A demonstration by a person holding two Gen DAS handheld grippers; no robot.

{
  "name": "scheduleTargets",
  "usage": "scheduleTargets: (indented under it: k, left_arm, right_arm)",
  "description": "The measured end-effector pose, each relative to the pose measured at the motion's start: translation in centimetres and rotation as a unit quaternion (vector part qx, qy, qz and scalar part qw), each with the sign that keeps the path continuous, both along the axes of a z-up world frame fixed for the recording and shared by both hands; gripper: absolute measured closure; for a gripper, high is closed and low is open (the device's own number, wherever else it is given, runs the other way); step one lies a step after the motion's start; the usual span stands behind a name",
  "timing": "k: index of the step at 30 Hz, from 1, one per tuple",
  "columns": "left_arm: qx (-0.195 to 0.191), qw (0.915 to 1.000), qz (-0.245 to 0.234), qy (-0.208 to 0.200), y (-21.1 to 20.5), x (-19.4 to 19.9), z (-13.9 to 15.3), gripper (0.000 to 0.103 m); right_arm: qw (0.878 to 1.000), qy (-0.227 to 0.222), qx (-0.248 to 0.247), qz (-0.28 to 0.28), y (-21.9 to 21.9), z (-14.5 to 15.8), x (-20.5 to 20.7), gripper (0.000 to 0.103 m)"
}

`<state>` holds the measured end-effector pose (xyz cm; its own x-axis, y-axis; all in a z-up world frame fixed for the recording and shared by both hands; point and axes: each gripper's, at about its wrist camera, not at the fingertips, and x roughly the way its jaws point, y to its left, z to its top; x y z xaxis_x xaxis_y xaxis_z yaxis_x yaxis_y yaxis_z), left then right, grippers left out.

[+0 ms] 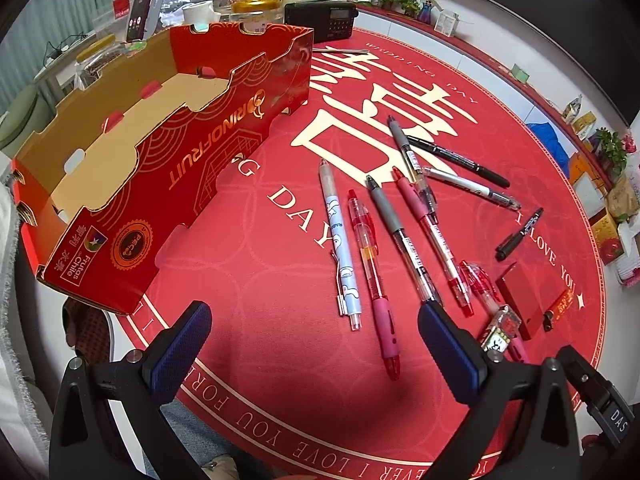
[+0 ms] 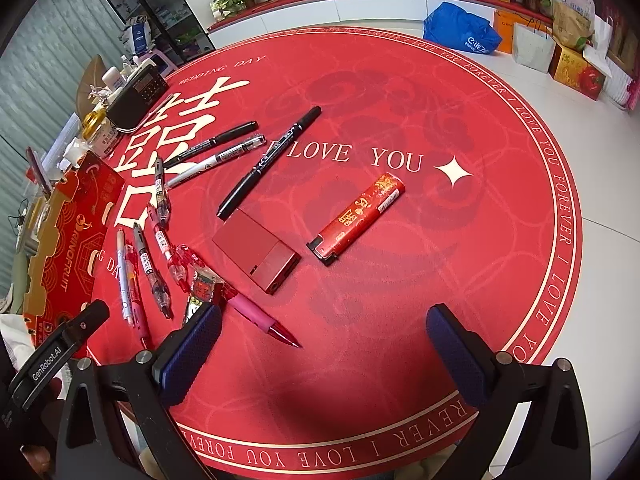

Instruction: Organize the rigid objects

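Several pens lie spread on a round red mat: a white-and-blue pen, red pens, grey pens and black markers. A red cardboard tray, empty, stands to their left. In the right wrist view a red lighter, a dark red flat case, a pink pen and a black marker lie ahead. My left gripper is open and empty, near the pens' near ends. My right gripper is open and empty, in front of the case and lighter.
A black radio, a gold-lidded jar and clutter sit at the mat's far edge behind the tray. A small packet lies by the pink pen. Bags and boxes stand on the floor beyond the table.
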<state>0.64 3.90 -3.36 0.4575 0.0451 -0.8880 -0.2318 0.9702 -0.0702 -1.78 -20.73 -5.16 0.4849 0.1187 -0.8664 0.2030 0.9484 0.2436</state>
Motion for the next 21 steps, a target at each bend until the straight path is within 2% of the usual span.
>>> scheduleTargets:
  k: [5, 10, 18, 21]
  left_arm:
    - [0.02, 0.9998, 0.004, 0.0, 0.4, 0.5, -0.3, 0.0]
    - [0.045, 0.9986, 0.029, -0.002, 1.4, 0.9, -0.7, 0.0]
    - [0.079, 0.9963, 0.032, 0.012, 1.5, 2.0, -2.3, 0.0]
    - [0.077, 0.9964, 0.031, 0.015, 1.5, 2.4, -2.6, 0.0]
  right_arm:
    - [1.0, -0.004, -0.004, -0.021, -1.3, 0.1, 0.1, 0.0]
    - [0.999, 0.002, -0.002, -0.038, -2.3, -0.1, 0.1, 0.0]
    - [1.0, 0.006, -0.001, -0.023, -1.6, -0.3, 0.3, 0.0]
    - [1.0, 0.004, -0.001, -0.022, -1.6, -0.2, 0.5, 0.0]
